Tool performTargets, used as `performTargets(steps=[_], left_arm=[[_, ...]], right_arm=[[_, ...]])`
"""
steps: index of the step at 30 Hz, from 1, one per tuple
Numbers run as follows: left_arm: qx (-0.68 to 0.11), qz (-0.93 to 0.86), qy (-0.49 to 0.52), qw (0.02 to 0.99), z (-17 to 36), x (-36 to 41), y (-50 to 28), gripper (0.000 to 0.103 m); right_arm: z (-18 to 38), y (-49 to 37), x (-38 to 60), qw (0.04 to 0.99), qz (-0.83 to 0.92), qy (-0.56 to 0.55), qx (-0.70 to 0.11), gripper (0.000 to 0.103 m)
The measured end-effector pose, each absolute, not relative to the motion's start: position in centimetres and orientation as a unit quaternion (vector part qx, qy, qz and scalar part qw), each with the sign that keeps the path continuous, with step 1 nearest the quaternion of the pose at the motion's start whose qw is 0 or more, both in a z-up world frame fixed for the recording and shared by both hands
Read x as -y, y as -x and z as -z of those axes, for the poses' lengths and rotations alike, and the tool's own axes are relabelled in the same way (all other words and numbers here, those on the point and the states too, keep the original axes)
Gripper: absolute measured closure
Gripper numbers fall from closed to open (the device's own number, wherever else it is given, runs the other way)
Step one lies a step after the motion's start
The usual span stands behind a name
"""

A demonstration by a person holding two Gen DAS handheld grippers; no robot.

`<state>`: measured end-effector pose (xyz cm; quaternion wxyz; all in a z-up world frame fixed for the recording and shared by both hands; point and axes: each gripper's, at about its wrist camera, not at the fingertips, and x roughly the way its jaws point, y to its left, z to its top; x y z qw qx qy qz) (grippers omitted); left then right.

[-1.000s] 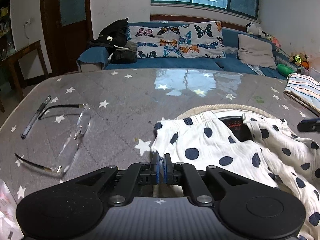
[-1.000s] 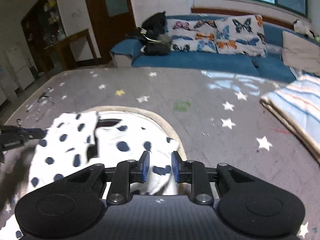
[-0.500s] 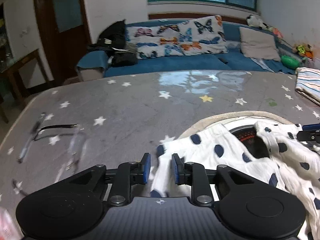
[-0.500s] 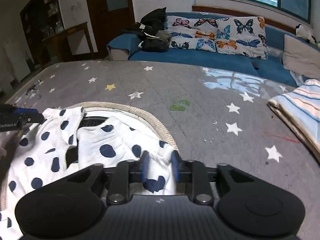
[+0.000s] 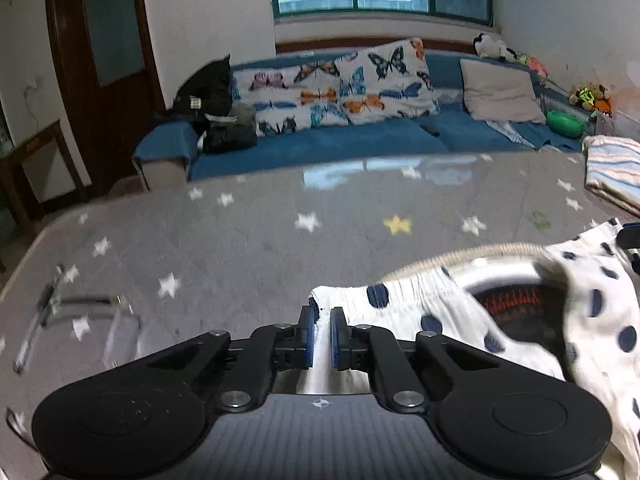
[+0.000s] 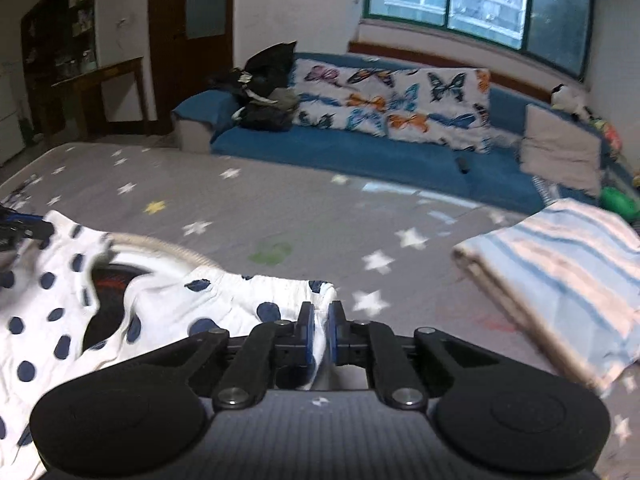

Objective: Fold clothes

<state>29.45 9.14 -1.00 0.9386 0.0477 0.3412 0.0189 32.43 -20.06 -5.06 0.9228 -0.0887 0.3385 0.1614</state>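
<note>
The polka-dot garment point(image 5: 408, 308) is gripped at its left waistband corner by the closing left tongs point(image 5: 319, 334). Its right corner is pinched by the right tongs point(image 6: 319, 332). The garment is spread over the starred table point(image 5: 240, 240).

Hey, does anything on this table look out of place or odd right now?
Yes. The polka-dot garment lies draped over a round heater-like device with a red grille, an odd spot for cloth. A pair of glasses lies open on the table's left side.

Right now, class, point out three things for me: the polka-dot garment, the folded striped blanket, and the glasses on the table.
polka-dot garment point(image 5: 404, 306): left wrist view, on its gathered waistband.
folded striped blanket point(image 6: 568, 264): right wrist view, on its top face.
glasses point(image 5: 86, 301): left wrist view, blurred, on the dark temple arm.
</note>
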Motion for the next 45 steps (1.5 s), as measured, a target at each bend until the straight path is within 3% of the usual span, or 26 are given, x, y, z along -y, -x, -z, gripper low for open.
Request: performTargets(steps=[9,17,25,27,29,41,43,45], left_arm=[[-0.297,-0.064,-0.069,0.950,-1.1,-10.9,-33.1,0.094],[-0.319,-0.121,-0.073,0.937,0.8,-12.9,-35.4,0.093],[-0.319,-0.126,-0.067,0.937,0.5,-13.1,-34.0,0.083],[-0.314,-0.120,-0.068,0.939,-0.1,-12.7,-33.3,0.075],[-0.312,-0.104,-0.068,0.942,-0.6,-12.0,-32.4,0.075],[-0.351,0.043,-0.047,0.934,0.2,-6.7,-25.6,0.075],[-0.355,0.053,-0.043,0.933,0.5,-6.2,-24.8,0.075],[-0.358,0.060,-0.037,0.931,0.7,-6.0,-24.2,0.075]], right_arm=[[5.0,-35.8,22.5,0.934,-0.109,0.109,-0.322,0.096],[6.8,-38.0,24.3,0.931,-0.074,0.123,-0.335,0.096],[5.7,-37.5,24.5,0.938,-0.065,0.123,-0.316,0.094],[5.1,-37.3,24.0,0.939,-0.085,0.123,-0.311,0.094],[4.7,-37.2,23.4,0.934,-0.123,0.112,-0.317,0.094],[7.3,-40.1,17.7,0.903,-0.200,0.110,-0.365,0.082],[7.4,-40.7,17.2,0.903,-0.202,0.103,-0.364,0.070],[7.4,-41.3,16.7,0.904,-0.204,0.098,-0.363,0.069]])
